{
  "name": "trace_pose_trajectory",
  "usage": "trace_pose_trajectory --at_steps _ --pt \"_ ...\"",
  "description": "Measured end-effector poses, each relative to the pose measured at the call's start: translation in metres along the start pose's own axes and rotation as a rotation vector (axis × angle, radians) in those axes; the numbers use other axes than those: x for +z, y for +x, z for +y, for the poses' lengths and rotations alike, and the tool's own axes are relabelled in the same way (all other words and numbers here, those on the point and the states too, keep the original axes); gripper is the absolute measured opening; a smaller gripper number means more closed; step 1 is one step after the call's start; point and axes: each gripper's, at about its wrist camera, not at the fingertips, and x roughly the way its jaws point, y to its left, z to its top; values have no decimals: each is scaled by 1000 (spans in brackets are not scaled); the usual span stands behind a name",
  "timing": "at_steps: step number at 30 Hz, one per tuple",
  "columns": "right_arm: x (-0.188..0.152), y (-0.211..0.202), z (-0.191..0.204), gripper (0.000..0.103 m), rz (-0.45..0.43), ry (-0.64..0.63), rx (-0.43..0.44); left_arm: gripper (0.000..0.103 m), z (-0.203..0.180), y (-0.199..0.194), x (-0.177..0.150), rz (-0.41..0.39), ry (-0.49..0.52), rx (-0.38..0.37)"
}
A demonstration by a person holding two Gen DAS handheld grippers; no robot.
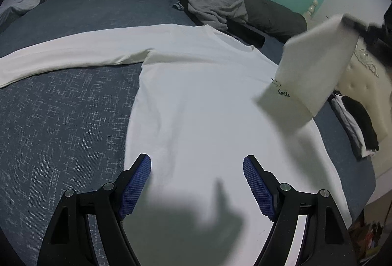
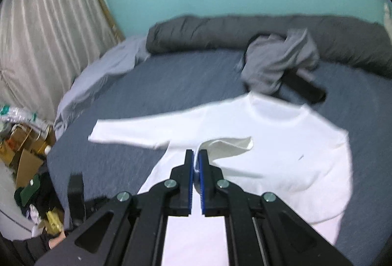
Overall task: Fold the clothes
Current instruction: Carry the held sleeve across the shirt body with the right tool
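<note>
Left gripper: two black angular linkage arms are rising from 7 and 5 o'clock, each showing two round silver screw heads at its joints and triangular cut-outs lower down. Its fingers are wearing blue pads with a fine grid texture. Right gripper: the same black frame is showing four silver slotted screws in a row, with thin blue pad edges lining the inner finger faces at 12 o'clock.

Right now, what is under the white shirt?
The white shirt lies spread on a blue bedspread, which shows all round it. Its right sleeve is lifted, pinched by the right gripper. Anything else beneath the shirt is covered.
</note>
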Motion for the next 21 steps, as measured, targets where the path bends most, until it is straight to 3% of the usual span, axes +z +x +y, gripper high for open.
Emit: trace_pose_trajectory --at_steps 12,17,21 --pt "-91 84 12 5 176 92 84 81 11 -2 2 -2 -11 7" --pt "-109 98 14 13 231 133 142 81 11 1 2 5 -12 6" --pt "-115 88 11 27 206 151 166 81 11 2 2 0 -8 5"
